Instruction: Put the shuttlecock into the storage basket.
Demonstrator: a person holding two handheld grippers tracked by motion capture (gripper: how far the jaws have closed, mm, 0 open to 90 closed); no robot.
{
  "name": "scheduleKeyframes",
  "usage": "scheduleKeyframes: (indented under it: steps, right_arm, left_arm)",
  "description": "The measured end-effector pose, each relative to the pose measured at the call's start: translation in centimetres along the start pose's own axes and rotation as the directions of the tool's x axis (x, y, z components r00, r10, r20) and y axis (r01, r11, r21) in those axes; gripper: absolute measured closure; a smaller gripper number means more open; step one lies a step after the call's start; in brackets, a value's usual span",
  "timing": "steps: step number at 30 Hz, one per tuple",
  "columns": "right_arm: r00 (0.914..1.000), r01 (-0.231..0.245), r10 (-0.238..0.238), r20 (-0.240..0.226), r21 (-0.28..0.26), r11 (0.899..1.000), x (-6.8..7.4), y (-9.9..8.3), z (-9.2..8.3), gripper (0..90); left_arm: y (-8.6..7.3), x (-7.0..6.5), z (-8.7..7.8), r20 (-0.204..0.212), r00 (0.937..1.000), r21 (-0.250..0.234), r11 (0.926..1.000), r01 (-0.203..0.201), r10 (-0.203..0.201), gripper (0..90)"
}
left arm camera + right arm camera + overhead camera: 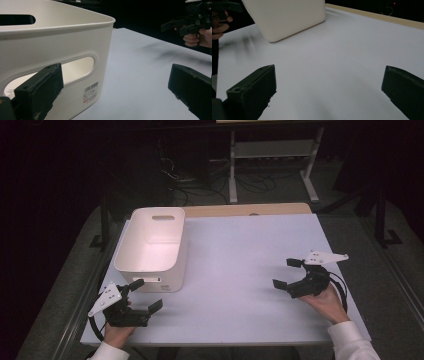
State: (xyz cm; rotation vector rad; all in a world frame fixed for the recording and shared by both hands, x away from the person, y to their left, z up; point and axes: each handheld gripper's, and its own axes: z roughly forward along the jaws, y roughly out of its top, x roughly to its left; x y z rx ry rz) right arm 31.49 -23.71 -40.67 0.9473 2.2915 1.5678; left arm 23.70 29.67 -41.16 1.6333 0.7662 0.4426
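A white plastic bin [152, 247] with cut-out handles stands on the left half of the white table [240, 255]; nothing shows inside it. My left gripper [146, 294] is held just off the bin's near end, jaws wide apart with nothing between them. In the left gripper view the bin's wall [57, 50] with a barcode label [90, 92] rises close ahead. My right gripper [287, 273] hovers over the right side of the table, open and empty, pointing left toward the bin [284, 17].
A wooden strip [250, 210] runs along the table's far edge. Behind it are a white metal stand [272, 157] and cables on the dark floor. The person's white sleeves [350, 340] come in at the bottom.
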Motion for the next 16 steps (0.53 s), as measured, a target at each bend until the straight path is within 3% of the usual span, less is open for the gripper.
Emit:
scheduleKeyframes:
  steps: [16]
  right_arm:
    - [0.9984,-0.007,0.008,0.056,-0.016,1.000,0.0,-1.9,-1.2,0.0]
  left_arm:
    - [0.0,-0.1,0.0,0.000,1.0000,-0.006,1.0000,0.001,-0.001,0.0]
